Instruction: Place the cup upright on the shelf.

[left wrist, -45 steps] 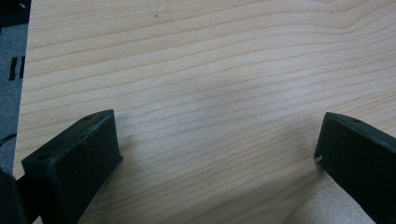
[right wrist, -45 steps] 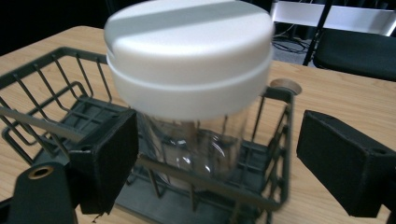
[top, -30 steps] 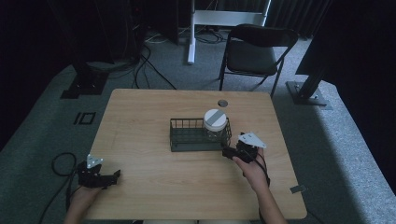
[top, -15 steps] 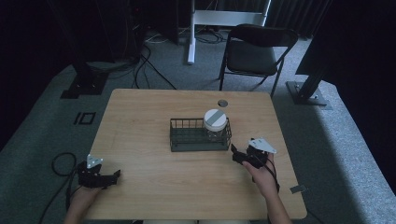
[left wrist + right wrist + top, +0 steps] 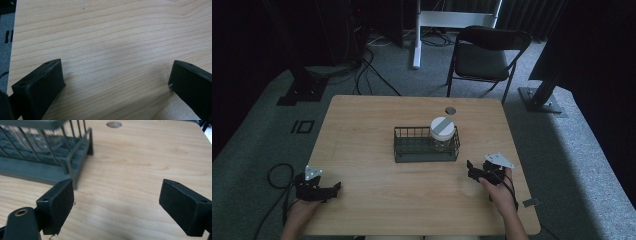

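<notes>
Beside the basket (image 5: 424,149), both claws gape wide; jar (image 5: 442,134) label unreadable.

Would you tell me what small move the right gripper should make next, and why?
Probably ease the right gripper a little further from the basket, then rest. Its jaws are open and empty, and the jar stands upright in the basket's right end.

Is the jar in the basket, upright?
Yes: the jar stands upright inside the wire basket, at its right end, white lid facing up.
</notes>
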Available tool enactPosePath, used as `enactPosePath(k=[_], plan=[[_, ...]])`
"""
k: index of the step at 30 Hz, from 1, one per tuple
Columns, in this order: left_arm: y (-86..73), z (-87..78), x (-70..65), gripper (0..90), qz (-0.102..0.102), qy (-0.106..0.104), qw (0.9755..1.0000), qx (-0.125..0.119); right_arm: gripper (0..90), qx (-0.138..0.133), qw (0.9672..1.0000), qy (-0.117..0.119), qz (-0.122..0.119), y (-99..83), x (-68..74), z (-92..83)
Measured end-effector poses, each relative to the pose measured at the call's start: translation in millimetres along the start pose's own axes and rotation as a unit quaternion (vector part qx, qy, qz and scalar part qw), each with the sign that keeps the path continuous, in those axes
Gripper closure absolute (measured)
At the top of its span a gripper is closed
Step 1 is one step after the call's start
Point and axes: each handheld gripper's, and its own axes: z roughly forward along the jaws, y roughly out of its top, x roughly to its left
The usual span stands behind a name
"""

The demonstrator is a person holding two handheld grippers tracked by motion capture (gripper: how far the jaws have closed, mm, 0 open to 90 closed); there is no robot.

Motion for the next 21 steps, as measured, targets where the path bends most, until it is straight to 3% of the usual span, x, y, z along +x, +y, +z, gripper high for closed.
enactPosePath(k=[9, 21], plan=[[0.0, 0.0, 0.0, 0.1, 0.0, 0.0, 1.0, 0.0, 12.5, 0.028, 0.9992, -0.024, 0.016, -10.7, -12.4, 3.7], [0.0, 0.0, 0.0, 0.1, 0.0, 0.0, 1.0, 0.0, 12.2, 0.086, 0.9942, -0.053, 0.036, -24.5, -31.1, 9.4]])
